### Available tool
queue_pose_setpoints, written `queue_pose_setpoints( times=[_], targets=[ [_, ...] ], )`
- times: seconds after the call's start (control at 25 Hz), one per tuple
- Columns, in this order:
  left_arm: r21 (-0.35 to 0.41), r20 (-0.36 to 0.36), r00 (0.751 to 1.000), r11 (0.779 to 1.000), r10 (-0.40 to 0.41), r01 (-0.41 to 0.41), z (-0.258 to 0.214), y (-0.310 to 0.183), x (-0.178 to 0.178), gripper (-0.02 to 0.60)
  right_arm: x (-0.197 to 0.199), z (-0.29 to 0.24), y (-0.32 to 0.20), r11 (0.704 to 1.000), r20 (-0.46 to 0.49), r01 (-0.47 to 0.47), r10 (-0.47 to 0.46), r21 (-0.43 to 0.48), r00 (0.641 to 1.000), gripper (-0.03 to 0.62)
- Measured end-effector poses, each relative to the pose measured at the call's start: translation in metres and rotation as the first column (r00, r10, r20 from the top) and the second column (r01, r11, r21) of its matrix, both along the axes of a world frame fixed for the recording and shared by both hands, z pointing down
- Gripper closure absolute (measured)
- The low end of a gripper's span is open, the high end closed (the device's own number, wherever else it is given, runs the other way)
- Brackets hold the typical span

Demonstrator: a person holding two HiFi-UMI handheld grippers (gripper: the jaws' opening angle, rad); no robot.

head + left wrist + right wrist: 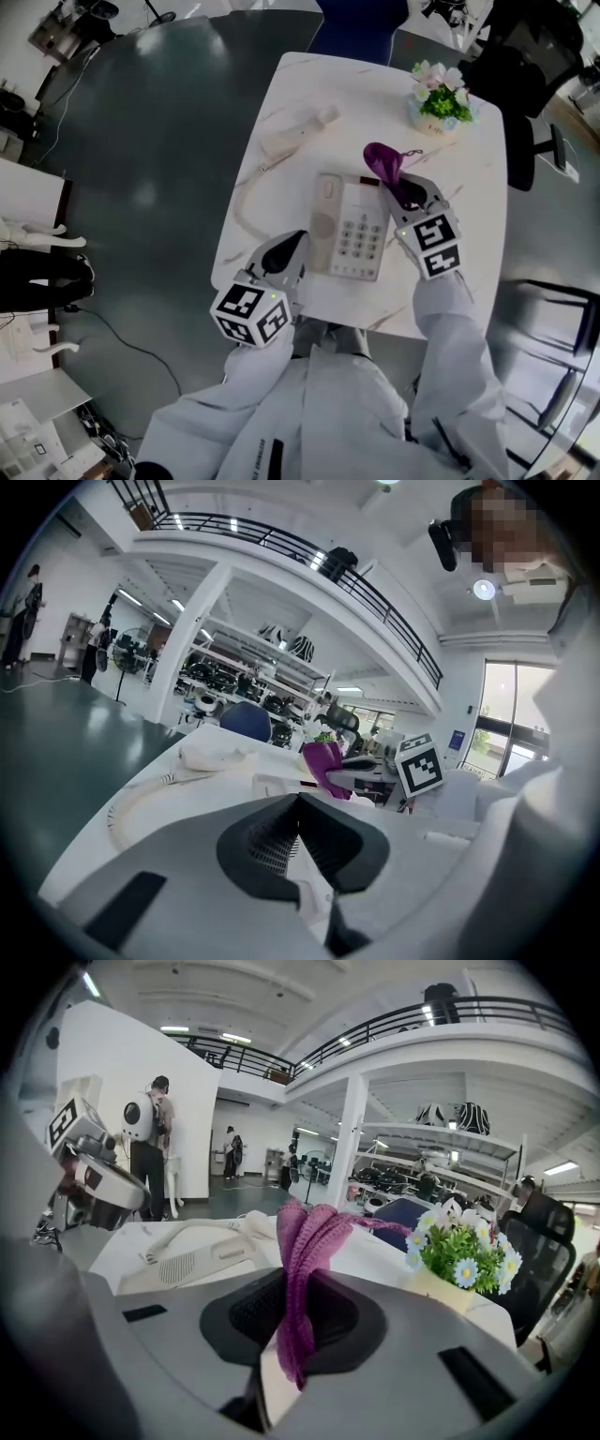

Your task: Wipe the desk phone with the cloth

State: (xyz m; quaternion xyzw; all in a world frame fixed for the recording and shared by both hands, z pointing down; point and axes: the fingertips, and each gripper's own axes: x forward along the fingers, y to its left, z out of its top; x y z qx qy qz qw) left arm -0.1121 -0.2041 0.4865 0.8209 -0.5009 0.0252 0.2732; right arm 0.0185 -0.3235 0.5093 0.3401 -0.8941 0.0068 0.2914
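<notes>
Head view. One white table (469, 187) on a dark floor. One desk phone (354, 230) sits close to the near edge. Its one handset (292, 131) lies off the cradle by the far left edge, and the cord (246, 204) loops along the left edge. One flower pot (437, 101) stands at the far right corner. There is bare tabletop to the right of the phone and between the phone and the pot. The left gripper (285, 251) is at the near left corner, just beside the phone. The right gripper (405, 192) is at the phone's far right corner, with one purple cloth (382, 161) bunched above the phone's top edge.

Left gripper view. The jaws are pressed together with nothing between them. The handset (211, 755) and cloth (323, 759) lie beyond.

Right gripper view. The jaws are clamped on the cloth (302, 1241), which sticks up as a folded tuft. The phone (178, 1265) is at the left with the handset (242, 1224) behind it, the flower pot (457, 1255) is at the right, and the left gripper (89, 1180) is at the far left. Two chairs are past the far edge, one blue (403, 1213) and one black (542, 1241).
</notes>
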Motion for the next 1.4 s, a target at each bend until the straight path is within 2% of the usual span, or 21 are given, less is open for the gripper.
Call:
queue_pose_setpoints(
  times=[0.56,1.4],
  targets=[
    [-0.01,-0.025,0.999,0.999,0.03,-0.03,0.004,-0.002,-0.002,0.584,-0.011,0.02,0.014,0.994,-0.112,0.056,-0.066,-0.09,0.992,0.556],
    [-0.004,-0.039,0.991,0.992,0.125,-0.126,0.008,0.013,0.001,0.584,-0.012,0.032,0.052,0.986,-0.128,0.023,-0.045,-0.167,0.991,0.556]
  ],
)
